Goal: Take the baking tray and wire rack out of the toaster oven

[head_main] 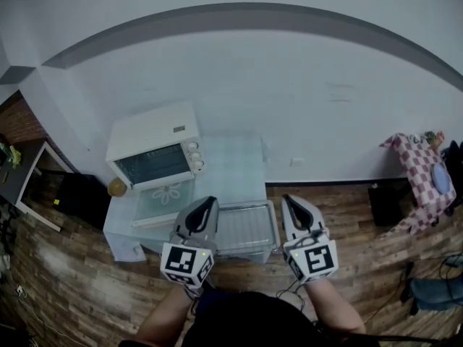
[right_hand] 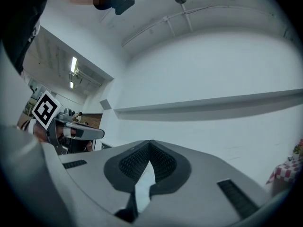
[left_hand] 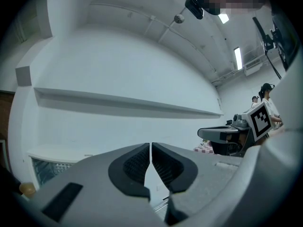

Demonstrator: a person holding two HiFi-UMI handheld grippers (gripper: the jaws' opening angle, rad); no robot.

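Observation:
The white toaster oven [head_main: 154, 147] stands at the back left of a glass-topped table [head_main: 235, 166], its door [head_main: 165, 197] folded down and open. A metal tray with a wire rack [head_main: 247, 230] lies on the table's front right; I cannot tell the two apart. My left gripper [head_main: 210, 203] [left_hand: 150, 145] and right gripper [head_main: 287, 199] [right_hand: 150, 143] are held high and close to me, one on each side of the tray and above it. Both point level at the white wall. Both are shut with nothing between the pads.
A small brown round thing [head_main: 117, 187] sits left of the oven. A dark cabinet [head_main: 76, 195] stands at the left. A checkered-cloth table [head_main: 418, 176] and a black box [head_main: 387, 202] are at the right on the wood floor.

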